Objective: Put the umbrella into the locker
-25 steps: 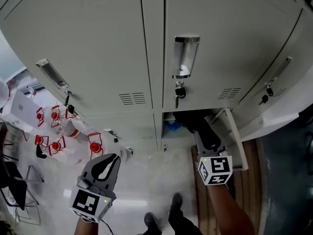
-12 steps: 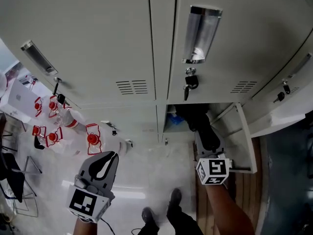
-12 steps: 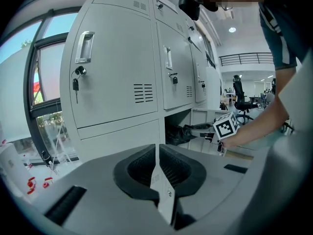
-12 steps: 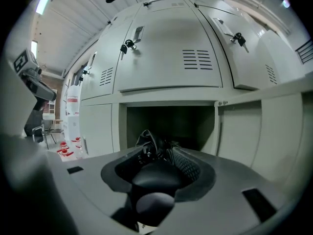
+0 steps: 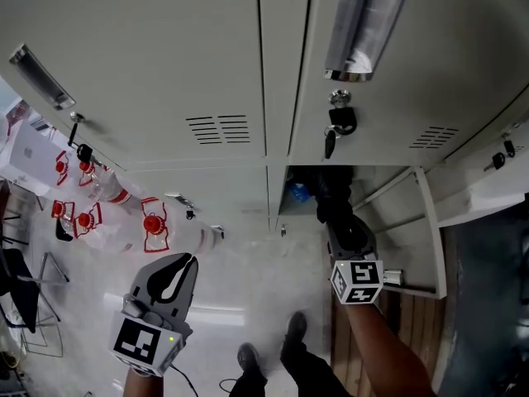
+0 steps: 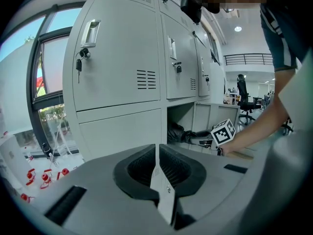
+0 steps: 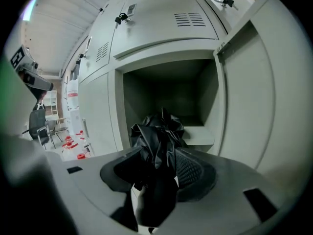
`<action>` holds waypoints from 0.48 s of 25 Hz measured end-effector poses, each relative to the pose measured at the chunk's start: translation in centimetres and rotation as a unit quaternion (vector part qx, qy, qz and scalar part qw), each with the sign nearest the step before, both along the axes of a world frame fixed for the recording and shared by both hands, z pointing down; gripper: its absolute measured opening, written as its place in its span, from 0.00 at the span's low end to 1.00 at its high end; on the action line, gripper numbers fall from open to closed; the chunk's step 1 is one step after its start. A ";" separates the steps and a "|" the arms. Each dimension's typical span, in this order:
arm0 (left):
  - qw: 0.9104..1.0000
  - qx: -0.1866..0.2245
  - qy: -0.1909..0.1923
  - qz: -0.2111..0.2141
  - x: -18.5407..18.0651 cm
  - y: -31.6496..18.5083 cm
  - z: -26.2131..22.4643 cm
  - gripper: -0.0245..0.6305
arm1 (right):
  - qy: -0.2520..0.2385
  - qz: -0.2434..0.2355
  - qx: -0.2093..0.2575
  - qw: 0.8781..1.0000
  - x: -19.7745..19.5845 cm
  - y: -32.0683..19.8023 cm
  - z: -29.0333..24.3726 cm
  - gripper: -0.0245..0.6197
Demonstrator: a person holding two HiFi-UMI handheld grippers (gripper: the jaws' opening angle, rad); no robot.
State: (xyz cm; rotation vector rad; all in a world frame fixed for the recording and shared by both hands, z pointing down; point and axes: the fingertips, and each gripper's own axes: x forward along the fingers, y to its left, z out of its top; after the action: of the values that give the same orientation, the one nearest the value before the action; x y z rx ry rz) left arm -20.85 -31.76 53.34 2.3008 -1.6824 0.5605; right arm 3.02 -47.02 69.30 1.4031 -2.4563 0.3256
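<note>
The black folded umbrella pokes into the open bottom locker, its crumpled fabric just inside the mouth. My right gripper is at that opening with the umbrella between its jaws. They have just been opening: the ribbed right pad shows bare beside the fabric, so the gripper reads as open. The locker door stands swung out on the right. My left gripper hangs shut and empty over the floor, left of the locker.
Closed grey lockers fill the wall above, with keys in their locks. Something blue lies at the locker's left inside. Red-capped bottles stand on the floor at left. The person's shoes are below the locker. A wooden strip runs under the door.
Both grippers have sunk lower and the upper lockers' handles have slid up in the head view. The right gripper stays at the locker mouth with the umbrella reaching in.
</note>
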 end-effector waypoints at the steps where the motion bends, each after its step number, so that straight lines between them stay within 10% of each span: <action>1: 1.000 -0.002 0.000 0.000 0.0 0.0 0.3 0.10 | 0.001 -0.001 0.001 1.000 -0.2 -0.2 0.2 0.36; 12: 1.000 -0.007 0.005 0.005 1.5 -0.3 1.3 0.10 | 0.056 -0.051 0.037 0.996 -2.1 -1.7 -2.0 0.32</action>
State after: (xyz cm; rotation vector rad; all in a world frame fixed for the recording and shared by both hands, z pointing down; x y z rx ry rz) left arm -19.34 -32.10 54.61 2.2994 -1.6571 0.5603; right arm 0.93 -48.71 67.29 1.2805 -2.4597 0.1309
